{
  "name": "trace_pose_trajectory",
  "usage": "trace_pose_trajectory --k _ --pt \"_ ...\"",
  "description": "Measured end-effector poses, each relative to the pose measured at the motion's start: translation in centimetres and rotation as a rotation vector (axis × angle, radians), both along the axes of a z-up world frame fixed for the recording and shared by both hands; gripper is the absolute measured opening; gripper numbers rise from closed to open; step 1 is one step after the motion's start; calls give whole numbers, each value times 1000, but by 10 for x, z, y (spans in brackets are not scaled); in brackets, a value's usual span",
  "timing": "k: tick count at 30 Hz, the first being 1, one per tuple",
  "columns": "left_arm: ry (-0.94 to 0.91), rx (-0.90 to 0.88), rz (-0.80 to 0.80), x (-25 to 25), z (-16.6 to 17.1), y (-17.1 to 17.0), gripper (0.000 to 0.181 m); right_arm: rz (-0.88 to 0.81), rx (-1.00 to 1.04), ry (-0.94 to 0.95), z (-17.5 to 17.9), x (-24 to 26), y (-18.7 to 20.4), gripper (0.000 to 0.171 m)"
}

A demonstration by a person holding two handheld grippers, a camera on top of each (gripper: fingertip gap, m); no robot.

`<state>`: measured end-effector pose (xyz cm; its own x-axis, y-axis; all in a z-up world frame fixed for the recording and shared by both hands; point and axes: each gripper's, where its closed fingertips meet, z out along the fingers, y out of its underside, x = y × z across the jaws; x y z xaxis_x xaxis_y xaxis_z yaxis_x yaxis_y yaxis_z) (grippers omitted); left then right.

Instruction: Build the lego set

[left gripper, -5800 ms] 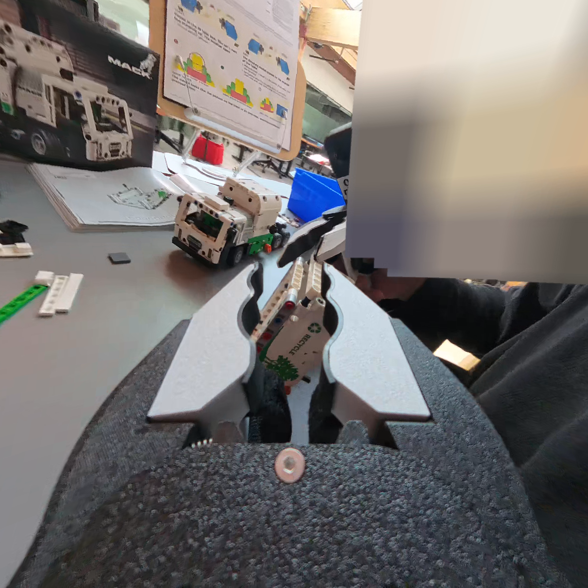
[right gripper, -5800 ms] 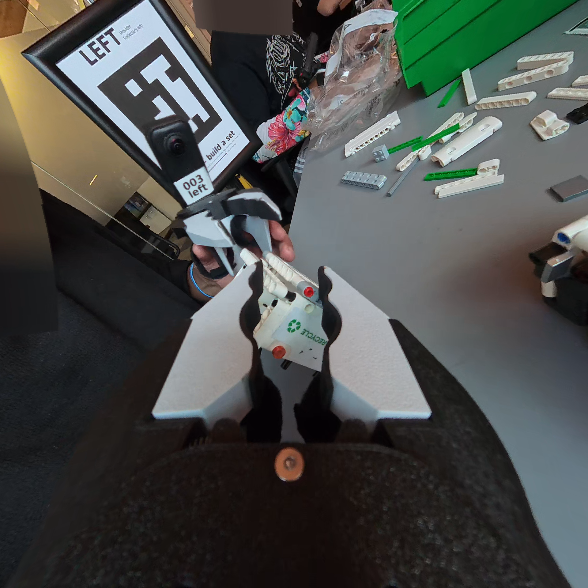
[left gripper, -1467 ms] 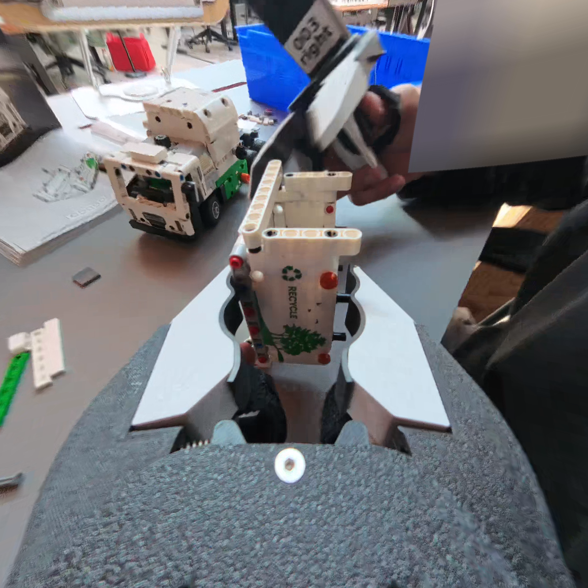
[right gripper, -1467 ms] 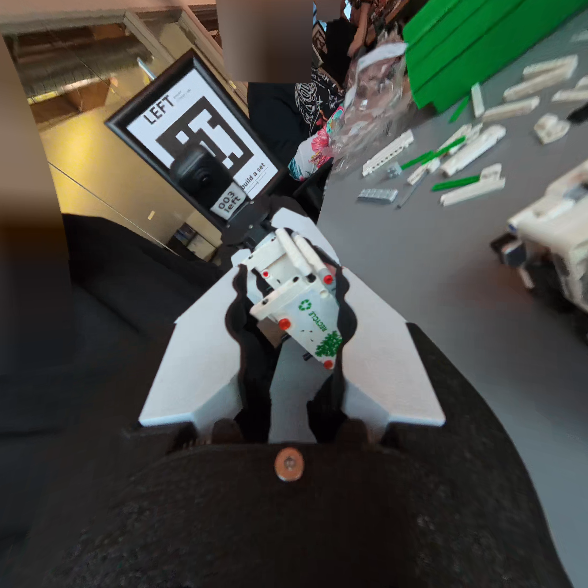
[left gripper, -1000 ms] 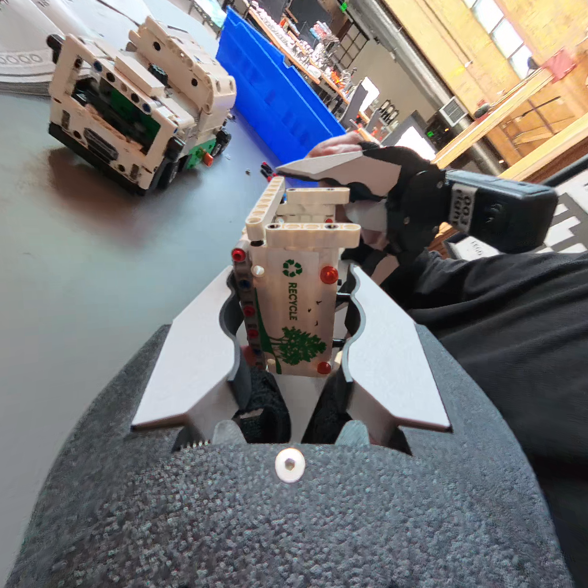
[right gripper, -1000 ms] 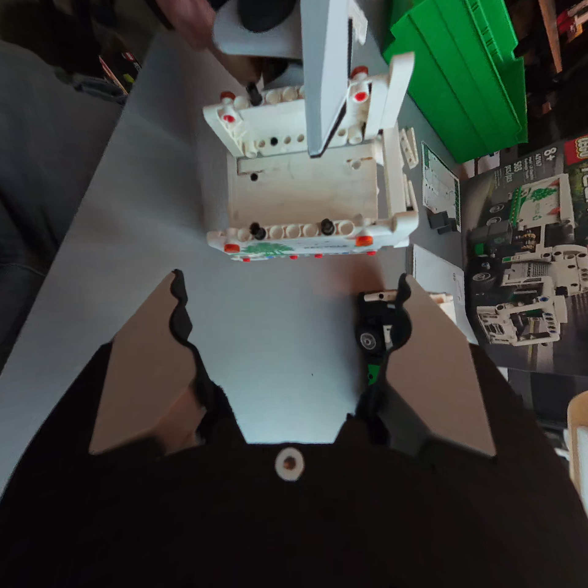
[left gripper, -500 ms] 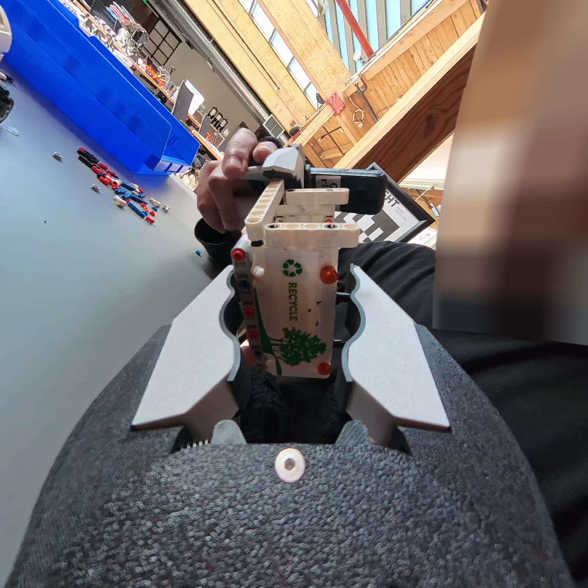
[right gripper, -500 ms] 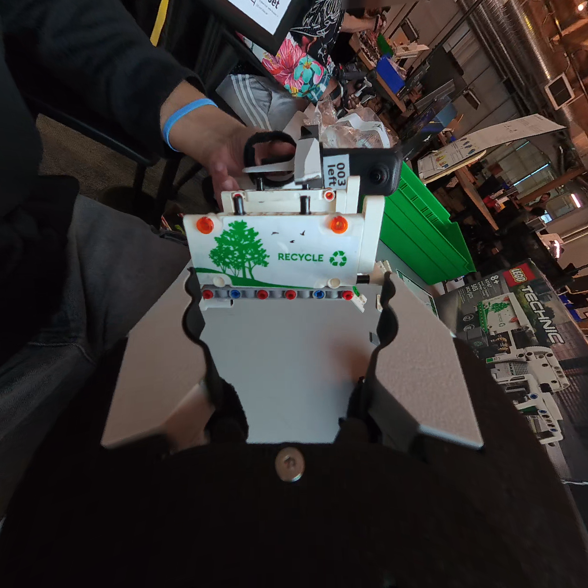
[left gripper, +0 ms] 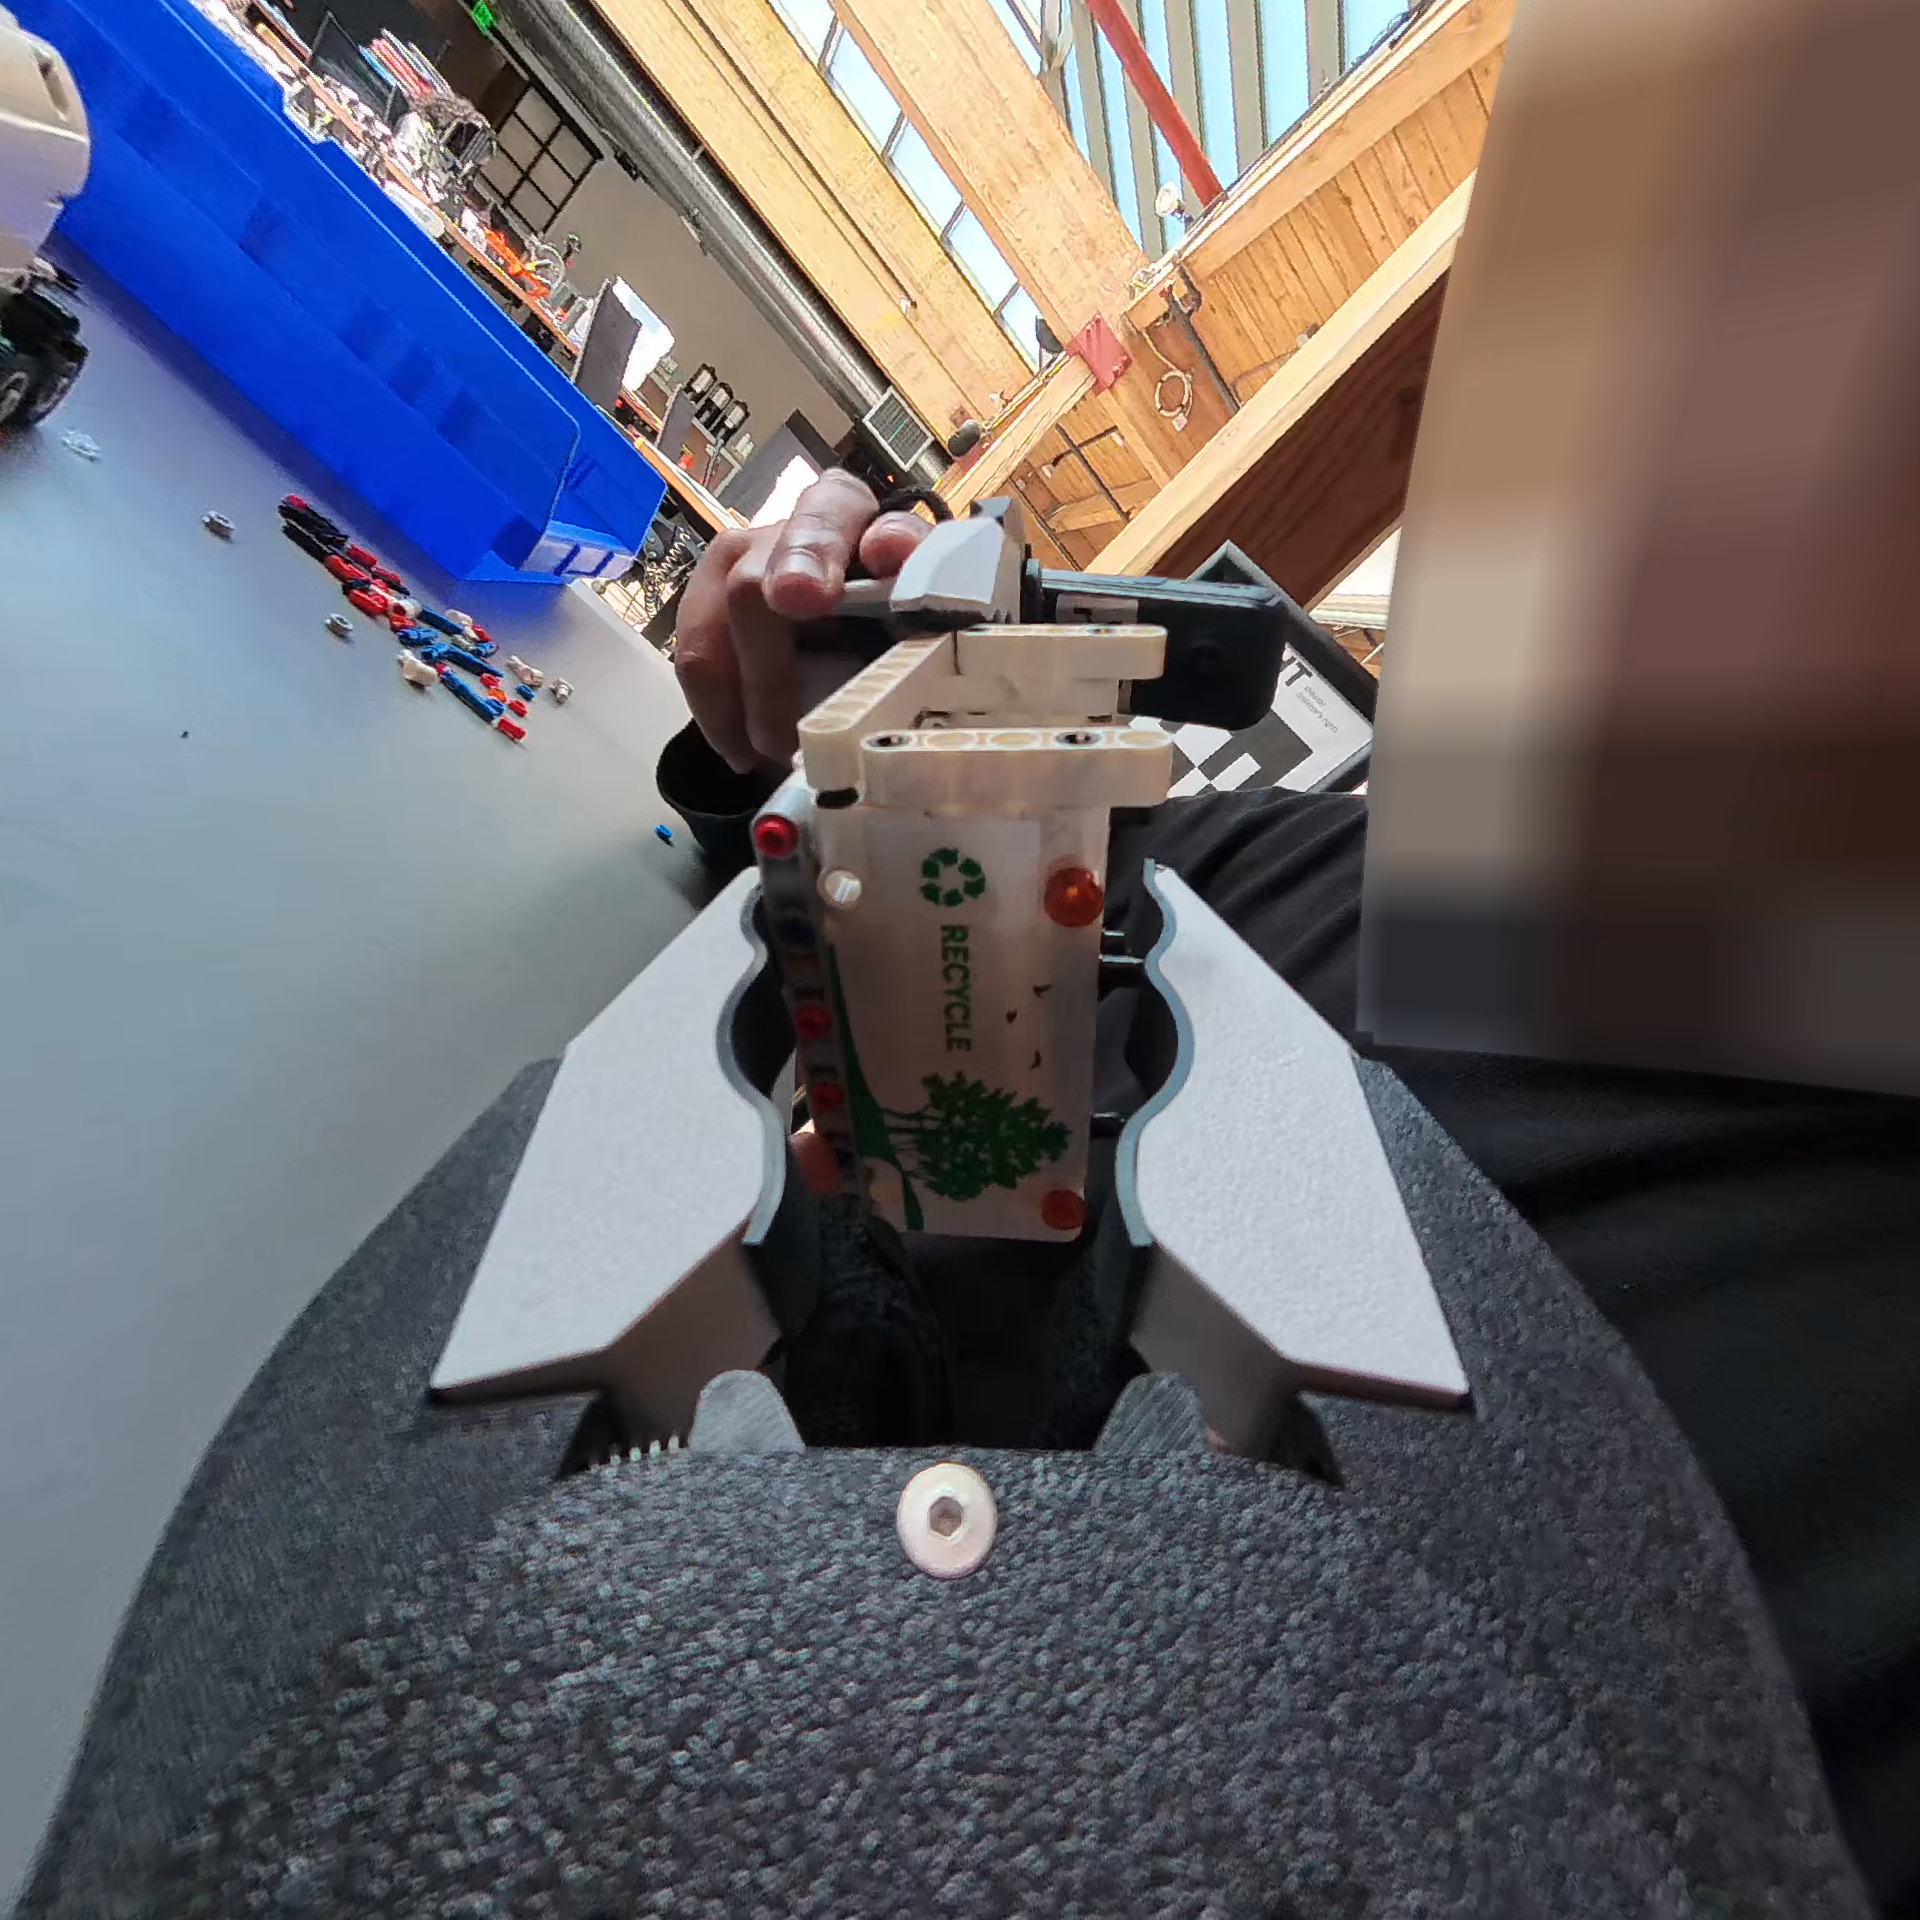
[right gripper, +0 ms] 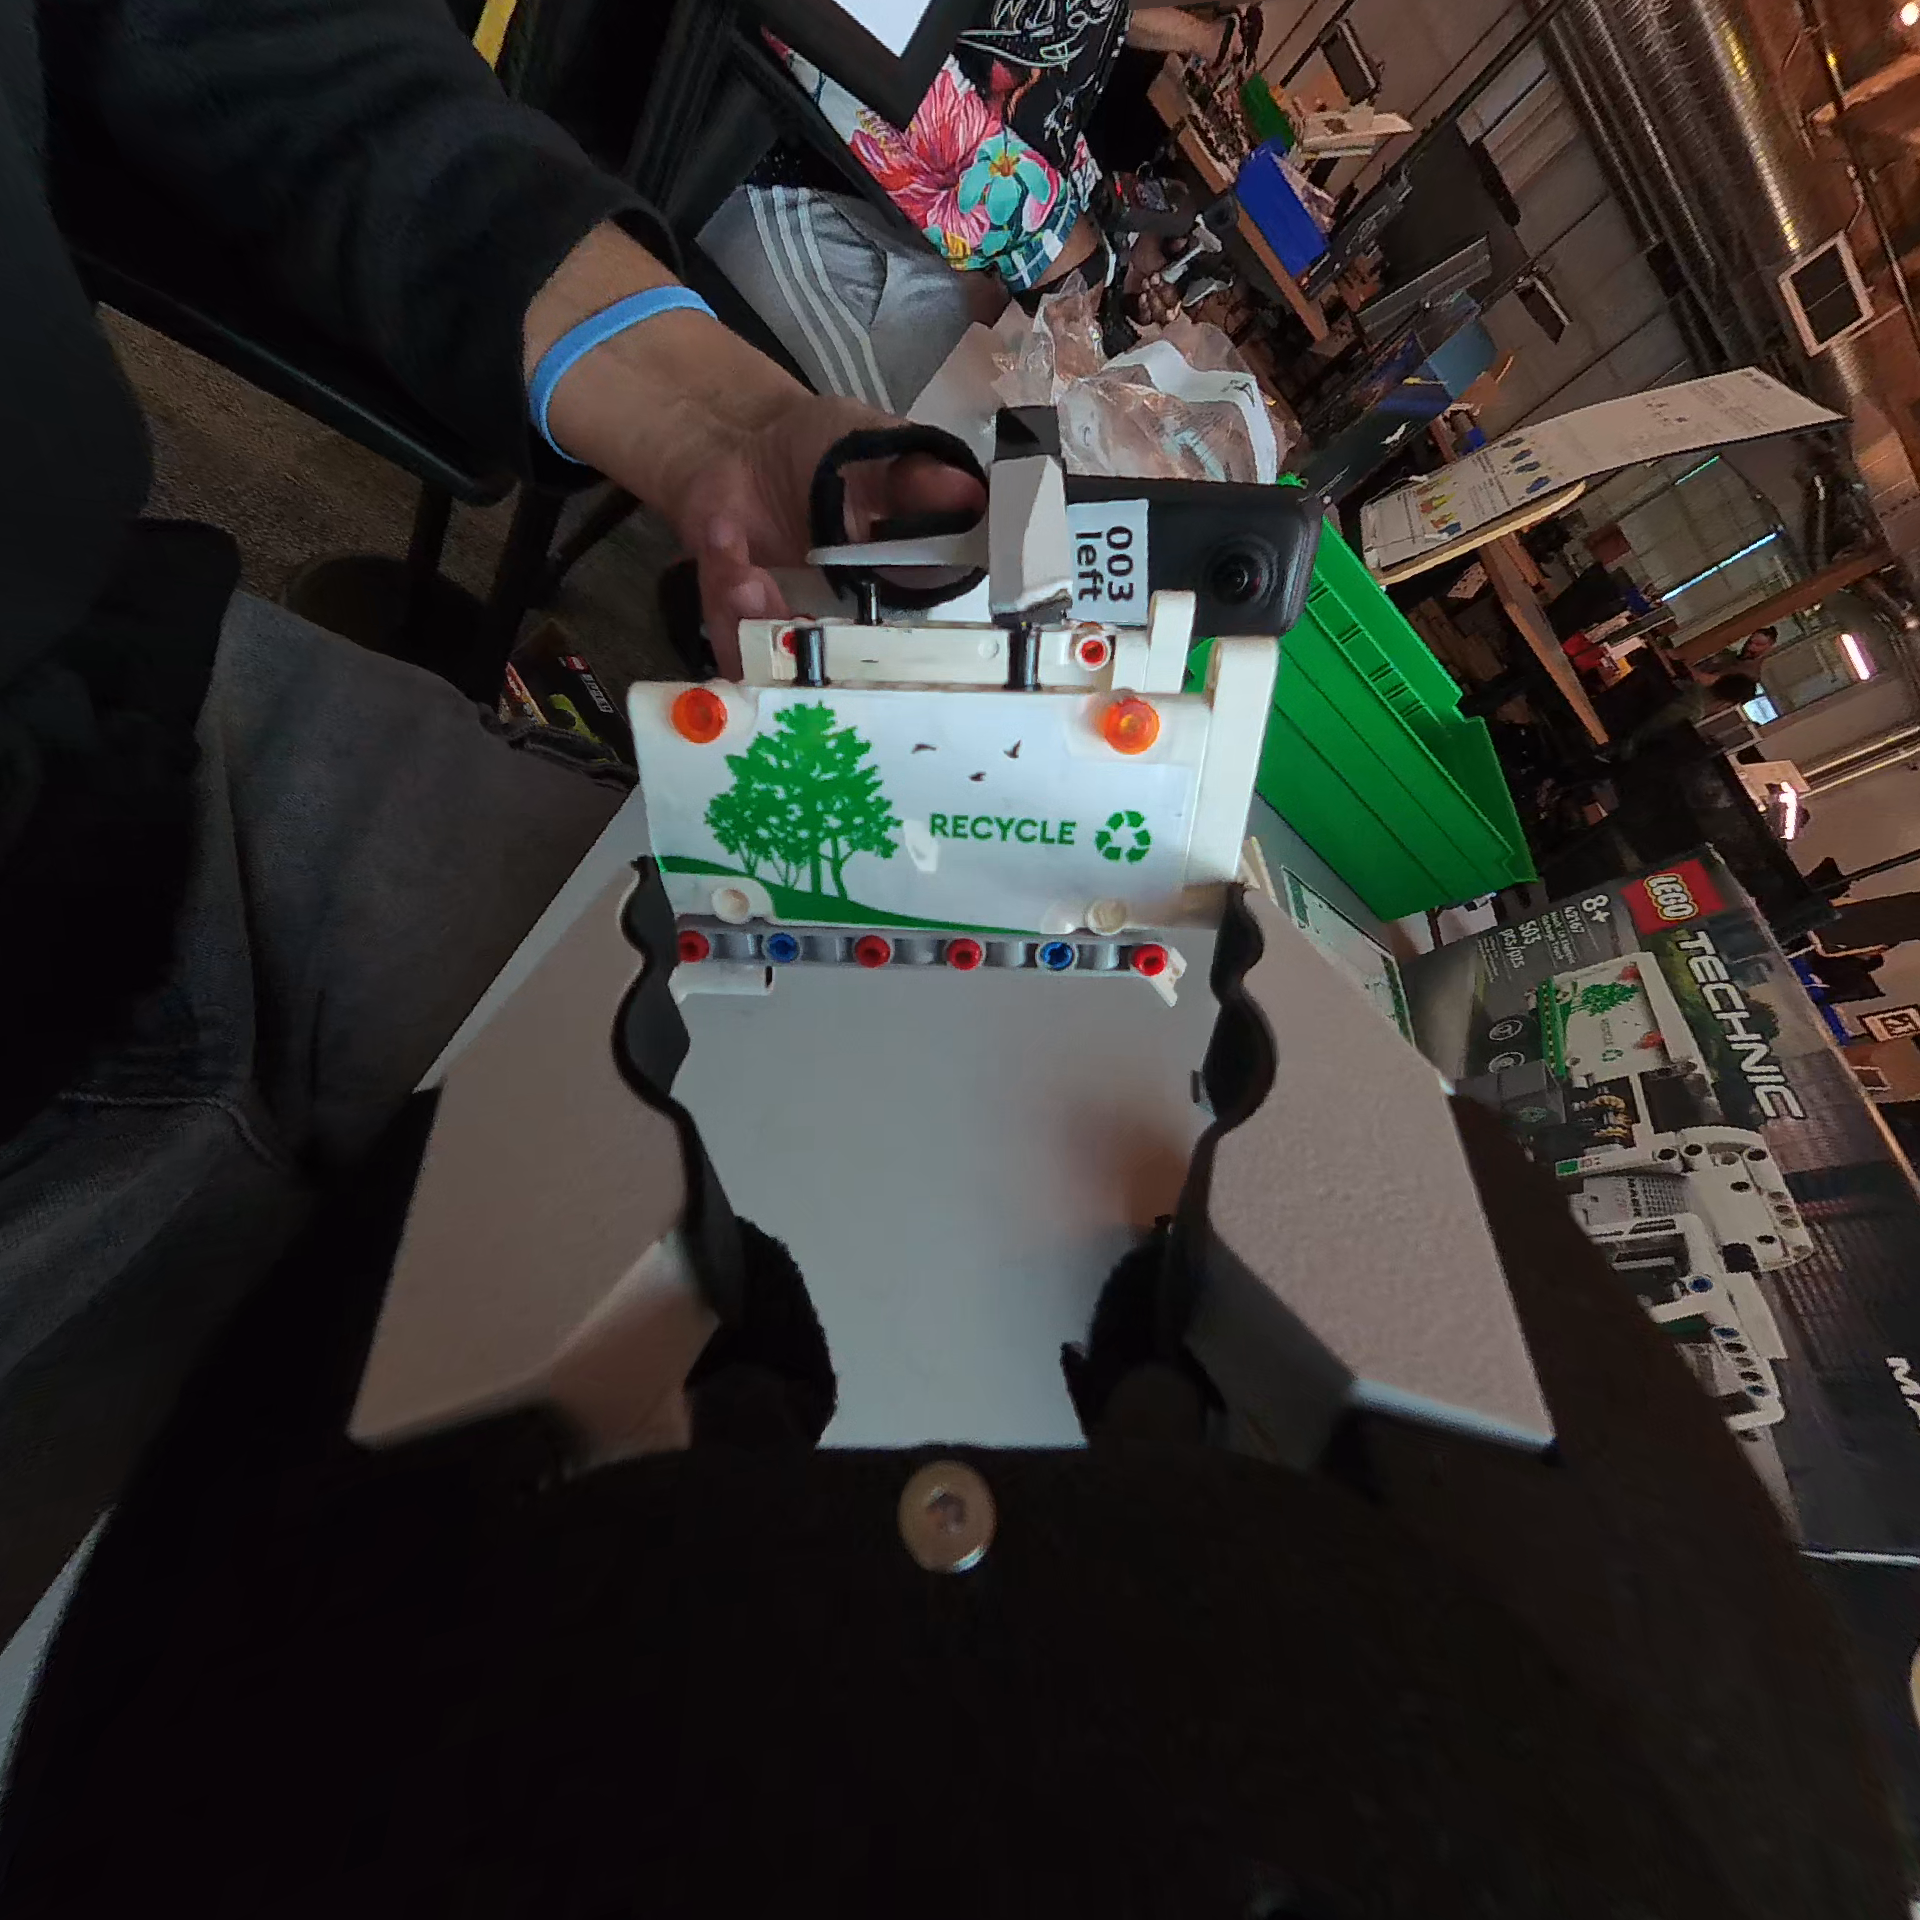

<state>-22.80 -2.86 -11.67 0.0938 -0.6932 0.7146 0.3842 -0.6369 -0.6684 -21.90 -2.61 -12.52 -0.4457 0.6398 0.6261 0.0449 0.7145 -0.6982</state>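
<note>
The grey table (left gripper: 260, 935) fills the left wrist view from 7 to 10 o'clock, with a blue bin (left gripper: 343, 343) at 10 o'clock and loose pins (left gripper: 436, 644) near it. The white truck body (left gripper: 956, 1018) sits dead centre, clamped between the left gripper (left gripper: 951, 997), jaws narrow. In the right wrist view the right gripper (right gripper: 935, 977), jaws wide, brackets the body's (right gripper: 935, 821) lower ends; whether they touch I cannot tell. Close squarely on the ends, I'd judge, sparing the red pins.

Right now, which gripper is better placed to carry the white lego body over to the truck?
Left. The left gripper has its jaws closed around the lego body. The right gripper is wide open, its tips only at the body's ends.
</note>
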Motion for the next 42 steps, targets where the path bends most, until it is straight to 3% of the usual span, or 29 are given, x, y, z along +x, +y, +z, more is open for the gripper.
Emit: trace_pose_trajectory --k 6,11,16,18,23,29,42 --pt "72 -13 53 -2 -6 7 61 -23 -54 -68 -7 2 10 101" --pt "217 -89 232 -14 -19 29 61 -110 -196 -183 12 14 30 110" --pt "388 -130 436 -20 -29 44 62 -280 37 -266 1 -3 25 115" --pt "422 -118 462 -15 -28 43 62 -336 209 -258 -8 -17 33 114" --pt "524 -61 487 -6 -28 36 63 -330 360 -296 -25 -33 24 112" --pt "578 -6 480 1 -23 28 63 -293 420 -231 -22 -42 11 96" --pt "669 68 534 -3 -16 24 62 -287 455 -88 -8 -51 7 83"
